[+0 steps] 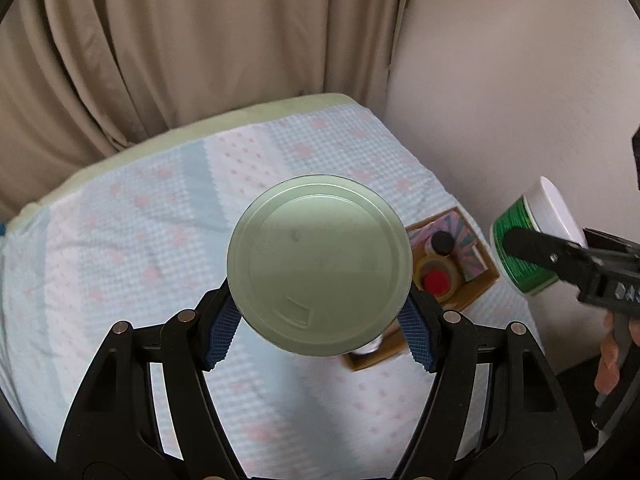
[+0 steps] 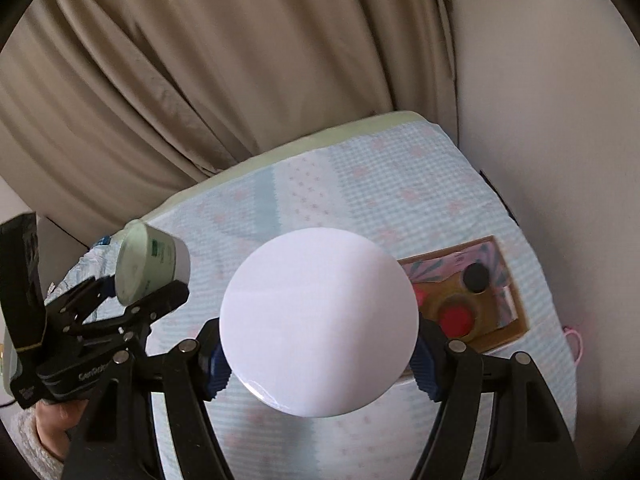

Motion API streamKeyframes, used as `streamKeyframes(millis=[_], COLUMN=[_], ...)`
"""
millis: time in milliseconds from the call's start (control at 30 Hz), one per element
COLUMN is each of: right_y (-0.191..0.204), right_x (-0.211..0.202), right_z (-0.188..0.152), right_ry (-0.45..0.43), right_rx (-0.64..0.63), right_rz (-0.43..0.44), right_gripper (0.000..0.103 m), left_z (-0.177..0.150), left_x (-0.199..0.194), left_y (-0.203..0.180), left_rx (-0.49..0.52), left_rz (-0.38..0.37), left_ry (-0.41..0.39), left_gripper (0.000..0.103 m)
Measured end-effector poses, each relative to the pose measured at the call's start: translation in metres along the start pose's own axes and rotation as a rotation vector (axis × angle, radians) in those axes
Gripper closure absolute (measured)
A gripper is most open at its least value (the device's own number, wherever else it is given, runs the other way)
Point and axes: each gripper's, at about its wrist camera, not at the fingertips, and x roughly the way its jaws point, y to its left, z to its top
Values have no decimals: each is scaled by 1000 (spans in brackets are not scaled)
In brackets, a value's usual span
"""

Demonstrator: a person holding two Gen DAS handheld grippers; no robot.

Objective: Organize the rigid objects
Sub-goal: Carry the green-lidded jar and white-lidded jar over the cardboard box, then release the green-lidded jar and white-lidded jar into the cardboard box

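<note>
**Op A:** Beige curtains point(image 1: 160, 40) are hanging behind a bed point(image 1: 120, 240) under a pale blue checked cover with pink marks, and a plain wall is running along its right side. I'm reading a brown cardboard box point(image 2: 516, 304) lying on the cover near that wall.

**Op B:** I'm seeing it too. Inside it a red-capped item point(image 2: 456, 316) and a black-capped item point(image 2: 476, 276) are sitting on a patterned liner; I cannot tell what they are.

**Op A:** My left gripper point(image 1: 320, 320) is clamping a round tub point(image 1: 320, 264), its pale green end facing the lens. Blue fingers point(image 1: 224, 332) are pressing on both flanks, spread about as wide as the tub, which is hanging in the air above the bed.

**Op B:** I'm holding the right gripper point(image 2: 320, 356) the same way, closed on a white-lidded tub point(image 2: 320, 316), lid toward the camera, blue fingers point(image 2: 218, 372) on either side. From the left wrist view that tub point(image 1: 528, 240) is showing a green label, lifted near the wall just beside the box.
</note>
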Motion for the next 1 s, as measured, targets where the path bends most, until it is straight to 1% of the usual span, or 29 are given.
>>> streamKeyframes(millis=[167, 367, 500, 567, 633, 800, 900, 1000], right_y=[-52, -94, -113, -120, -125, -140, -146, -152], right_x=[22, 64, 90, 109, 128, 176, 202, 220], right_z=[18, 25, 25, 23, 20, 9, 2, -3], right_ry=[42, 103, 144, 180, 214, 293, 337, 369], right_rx=[31, 89, 125, 132, 128, 150, 152, 155], right_rz=[-11, -26, -30, -23, -27, -28, -30, -33], right_gripper=[35, 35, 35, 35, 35, 35, 35, 35], left_z=[3, 2, 2, 1, -4, -20, -28, -32], left_x=[45, 98, 143, 162, 186, 230, 252, 260], left_y=[-31, -48, -55, -57, -59, -63, -63, -62], left_rx=[-7, 10, 37, 40, 49, 80, 86, 89], left_rz=[-15, -28, -26, -32, -38, -35, -32, -40], left_ry=[69, 154, 222, 253, 290, 367, 417, 447], left_gripper=[36, 36, 36, 36, 36, 36, 36, 36])
